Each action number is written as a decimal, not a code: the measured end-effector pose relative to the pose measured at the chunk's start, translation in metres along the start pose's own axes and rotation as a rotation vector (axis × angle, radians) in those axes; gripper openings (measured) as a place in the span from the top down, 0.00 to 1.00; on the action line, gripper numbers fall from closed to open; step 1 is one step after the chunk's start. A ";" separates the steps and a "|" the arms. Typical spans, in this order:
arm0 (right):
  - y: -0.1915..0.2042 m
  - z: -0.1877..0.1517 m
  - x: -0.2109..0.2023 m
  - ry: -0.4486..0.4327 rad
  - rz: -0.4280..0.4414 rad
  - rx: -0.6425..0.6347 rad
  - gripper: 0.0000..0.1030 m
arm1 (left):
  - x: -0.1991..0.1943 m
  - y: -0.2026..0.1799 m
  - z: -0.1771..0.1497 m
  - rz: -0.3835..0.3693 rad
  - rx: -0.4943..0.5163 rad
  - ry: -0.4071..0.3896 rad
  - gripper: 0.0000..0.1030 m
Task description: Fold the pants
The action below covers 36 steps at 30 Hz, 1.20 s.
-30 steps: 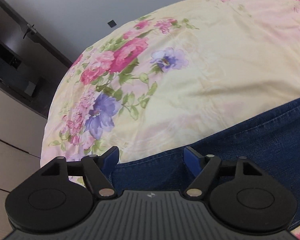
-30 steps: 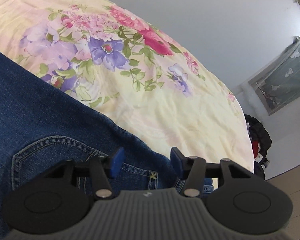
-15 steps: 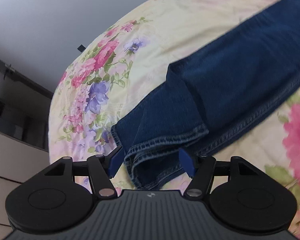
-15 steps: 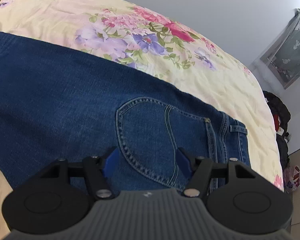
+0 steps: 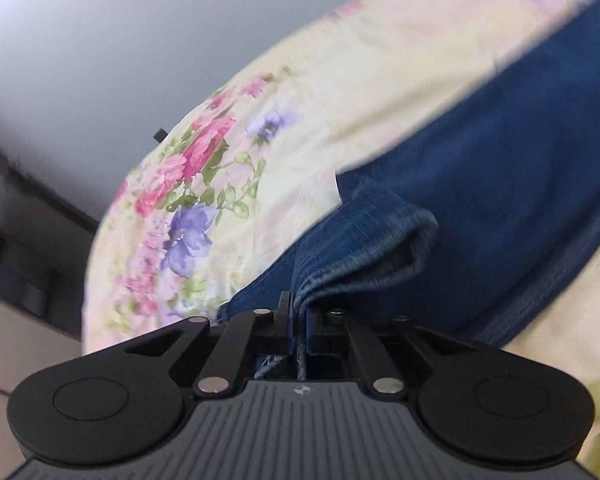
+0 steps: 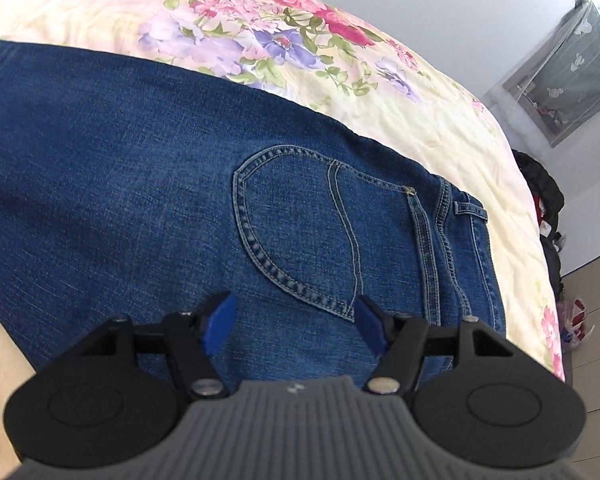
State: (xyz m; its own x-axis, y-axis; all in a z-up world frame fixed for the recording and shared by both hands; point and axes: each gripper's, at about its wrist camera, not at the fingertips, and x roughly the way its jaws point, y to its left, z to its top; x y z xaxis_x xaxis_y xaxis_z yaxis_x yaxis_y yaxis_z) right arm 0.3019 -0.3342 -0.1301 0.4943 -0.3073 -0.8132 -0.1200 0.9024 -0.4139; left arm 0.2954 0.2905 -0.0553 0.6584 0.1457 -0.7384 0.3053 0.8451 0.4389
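Dark blue jeans [image 5: 500, 184] lie stretched across a floral bedspread [image 5: 300, 120]. In the left wrist view my left gripper [image 5: 298, 320] is shut on the hem end of the jeans' legs, and the denim bunches up between its blue pads. In the right wrist view the seat of the jeans [image 6: 140, 160] lies flat, with a back pocket [image 6: 296, 224] and the waistband [image 6: 472, 216] at the right. My right gripper [image 6: 292, 320] hovers over the pocket's lower edge; its jaws are opening and the pads press on nothing.
The bedspread [image 6: 420, 92] ends at the bed's edge on the right, with a dark bag [image 6: 544, 184] and floor beyond. A grey wall rises behind the bed. Dark furniture [image 5: 16, 216] stands left of the bed in the left wrist view.
My left gripper moved onto the leg hems and closed on them, lifting the denim. My right gripper slid back over the seat toward the pocket and spread wider.
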 end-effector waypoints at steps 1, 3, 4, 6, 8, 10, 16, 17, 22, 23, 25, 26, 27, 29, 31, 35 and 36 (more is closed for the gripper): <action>0.000 0.000 0.002 0.006 -0.006 -0.003 0.38 | -0.004 0.016 0.005 -0.026 -0.100 0.002 0.96; -0.001 0.002 0.006 0.015 -0.015 -0.005 0.37 | -0.011 0.052 0.011 -0.058 -0.298 0.007 0.96; -0.002 0.003 0.007 0.016 -0.020 -0.008 0.37 | -0.012 0.070 0.013 -0.065 -0.384 0.026 0.96; -0.002 0.005 0.010 0.017 -0.026 -0.013 0.37 | -0.010 0.104 0.015 -0.103 -0.552 0.072 0.96; -0.002 0.006 0.011 0.021 -0.028 -0.022 0.37 | -0.007 0.129 0.016 -0.161 -0.689 0.119 0.96; 0.000 0.005 0.013 0.020 -0.035 -0.039 0.37 | 0.008 0.151 0.008 -0.244 -0.851 0.208 0.96; 0.002 0.002 0.019 0.027 -0.039 -0.041 0.36 | 0.082 0.134 -0.035 -0.214 -0.904 0.373 0.96; 0.003 0.002 0.019 0.027 -0.039 -0.044 0.36 | 0.088 0.131 -0.040 -0.210 -0.903 0.371 0.94; 0.002 0.000 0.018 0.023 -0.047 -0.060 0.36 | 0.091 0.137 -0.060 -0.139 -0.937 0.417 0.65; 0.001 -0.001 0.018 0.024 -0.048 -0.054 0.35 | 0.085 0.140 -0.064 -0.151 -0.941 0.413 0.58; 0.001 -0.001 0.020 0.023 -0.050 -0.043 0.34 | 0.071 0.144 -0.072 -0.179 -0.973 0.393 0.55; 0.001 -0.001 0.020 0.021 -0.053 -0.042 0.34 | 0.062 0.145 -0.075 -0.192 -0.991 0.383 0.54; 0.002 -0.001 0.019 0.019 -0.059 -0.041 0.34 | 0.054 0.144 -0.077 -0.202 -1.003 0.372 0.54; 0.004 -0.001 0.017 0.012 -0.073 -0.040 0.34 | 0.038 0.138 -0.082 -0.219 -1.018 0.345 0.53; 0.006 -0.003 0.009 -0.014 -0.092 -0.031 0.34 | 0.024 0.129 -0.089 -0.219 -1.054 0.338 0.52; 0.006 -0.008 -0.012 -0.057 -0.081 0.002 0.34 | 0.017 0.110 -0.110 -0.264 -1.168 0.339 0.52; 0.006 -0.010 -0.017 -0.058 -0.071 0.004 0.34 | 0.018 0.106 -0.116 -0.275 -1.202 0.335 0.53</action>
State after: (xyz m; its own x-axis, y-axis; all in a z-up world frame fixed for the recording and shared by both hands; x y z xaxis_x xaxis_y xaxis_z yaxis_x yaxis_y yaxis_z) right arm 0.2847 -0.3265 -0.1230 0.5503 -0.3527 -0.7568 -0.0794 0.8802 -0.4680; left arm 0.2601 0.4423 -0.0814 0.4147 -0.1331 -0.9002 -0.5242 0.7736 -0.3559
